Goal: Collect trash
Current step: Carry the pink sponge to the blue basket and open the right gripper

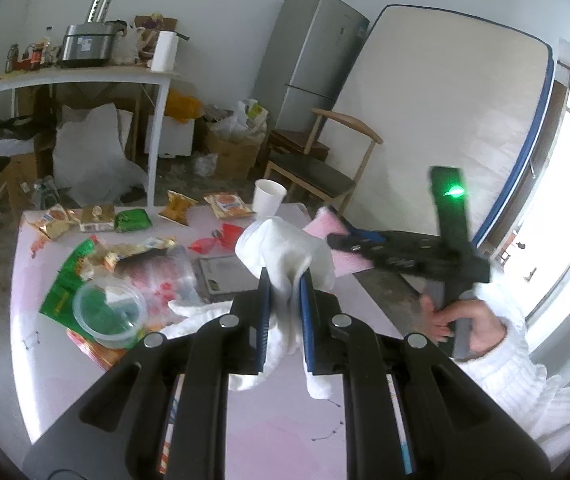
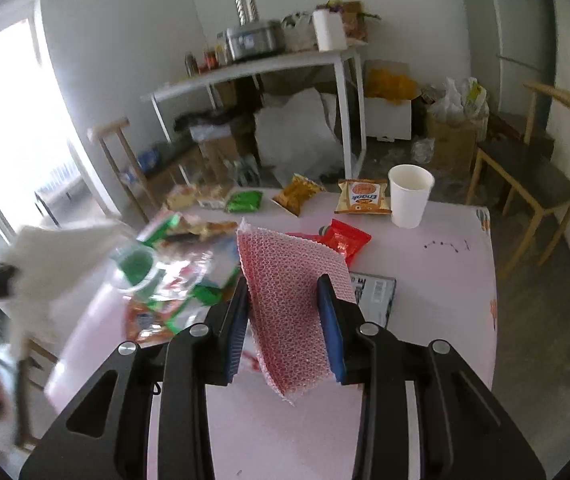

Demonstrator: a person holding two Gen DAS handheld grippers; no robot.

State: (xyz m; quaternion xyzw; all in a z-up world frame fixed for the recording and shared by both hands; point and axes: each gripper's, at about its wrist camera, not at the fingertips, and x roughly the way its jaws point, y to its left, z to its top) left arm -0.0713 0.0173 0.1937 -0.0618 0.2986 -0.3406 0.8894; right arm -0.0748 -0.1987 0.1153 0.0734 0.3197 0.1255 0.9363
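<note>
My left gripper is shut on a white cloth and holds it above the pink table. My right gripper is shut on a pink mesh cloth, lifted over the table; it shows in the left wrist view at the right. Snack wrappers lie on the table: green packet, orange packets, red wrapper. A clear tub with a green lid sits on a pile of wrappers. A white paper cup stands upright at the far edge.
A grey flat packet lies mid-table. A wooden chair stands beyond the table. A white side table with a cooker and paper roll, boxes and bags are at the back. A fridge and mattress lean against the wall.
</note>
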